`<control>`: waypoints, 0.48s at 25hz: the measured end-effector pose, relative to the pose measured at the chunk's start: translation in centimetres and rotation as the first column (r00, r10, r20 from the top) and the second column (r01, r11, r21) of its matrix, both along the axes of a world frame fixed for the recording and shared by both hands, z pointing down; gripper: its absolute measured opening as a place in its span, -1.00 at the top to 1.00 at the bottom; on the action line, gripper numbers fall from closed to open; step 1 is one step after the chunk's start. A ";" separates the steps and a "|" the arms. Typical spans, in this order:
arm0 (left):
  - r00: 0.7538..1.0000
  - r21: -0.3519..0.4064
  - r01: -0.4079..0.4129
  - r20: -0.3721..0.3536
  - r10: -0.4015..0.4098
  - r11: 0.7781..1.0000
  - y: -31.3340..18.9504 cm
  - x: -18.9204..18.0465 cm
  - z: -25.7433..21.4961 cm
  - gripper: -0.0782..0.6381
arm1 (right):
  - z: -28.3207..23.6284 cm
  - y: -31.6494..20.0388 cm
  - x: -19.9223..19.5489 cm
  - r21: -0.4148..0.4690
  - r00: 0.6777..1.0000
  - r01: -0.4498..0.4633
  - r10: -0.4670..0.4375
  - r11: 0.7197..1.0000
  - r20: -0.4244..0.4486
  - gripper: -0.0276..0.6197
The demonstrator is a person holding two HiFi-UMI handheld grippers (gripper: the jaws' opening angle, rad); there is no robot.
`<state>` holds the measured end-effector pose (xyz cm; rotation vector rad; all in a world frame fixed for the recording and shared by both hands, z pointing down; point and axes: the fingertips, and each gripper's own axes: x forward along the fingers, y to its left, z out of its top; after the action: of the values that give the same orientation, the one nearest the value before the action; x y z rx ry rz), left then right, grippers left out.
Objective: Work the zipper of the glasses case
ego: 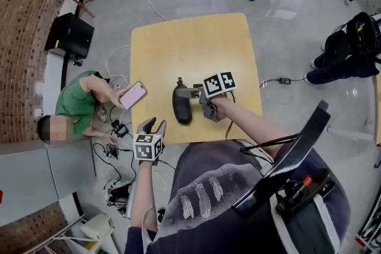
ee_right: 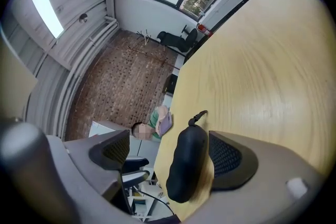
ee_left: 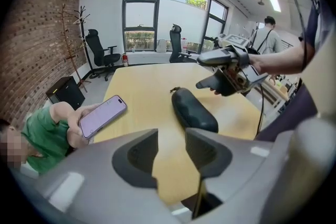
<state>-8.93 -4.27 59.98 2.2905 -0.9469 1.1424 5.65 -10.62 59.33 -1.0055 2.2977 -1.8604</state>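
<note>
Close to the near edge of the worktop [ego: 190,44], about midway along it, the dark glasses case [ego: 181,107] lies flat with its long side running from the near edge towards the far one. A short pull cord [ego: 178,80] sticks out of its far end. The case looks closed, though the zipper itself is too small to make out.

The right tongs [ego: 191,95] hang just beside the case on its right, pointing across its far half. Their jaws stand wide apart. In the right gripper view the case [ee_right: 186,168] sits in the gap between them, near one jaw, but neither pad presses on it. The left gripper view shows the right tongs [ee_left: 212,72] held clear above the case [ee_left: 193,110].

The left tongs [ego: 153,126] hover just past the near edge, towards the near-left corner, well apart from the case. Their jaws are partly apart, with only bare worktop showing in the gap [ee_left: 170,139].

Off the left edge, a person in a green top [ego: 74,104] sits low on the floor holding a pink phone [ego: 133,94].
</note>
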 end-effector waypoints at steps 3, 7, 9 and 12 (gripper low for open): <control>0.999 0.035 0.032 -0.031 -0.031 0.999 0.2 0.1 -1.1 0.37 | -0.8 0.7 -0.1 0.031 0.999 0.008 -0.010 0.999 0.037 -0.37; 0.989 0.083 0.115 -0.107 -0.106 0.990 0.1 1.1 -3.6 0.77 | -2.0 1.7 0.9 0.105 0.999 0.046 -0.045 0.993 -0.008 0.75; 0.980 0.075 0.162 -0.133 -0.151 0.984 0.6 2.1 -4.8 0.78 | -2.8 2.6 1.5 0.141 0.994 0.109 -0.104 0.984 -0.040 0.91; 0.960 0.065 0.223 -0.186 -0.207 0.973 1.3 3.7 -6.5 0.78 | -3.9 3.8 1.8 0.178 0.980 0.199 -0.194 0.964 -0.045 0.91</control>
<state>-5.27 -2.99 53.52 2.2439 -1.1597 0.8072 7.47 -6.81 55.43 -0.8113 2.6120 -1.6652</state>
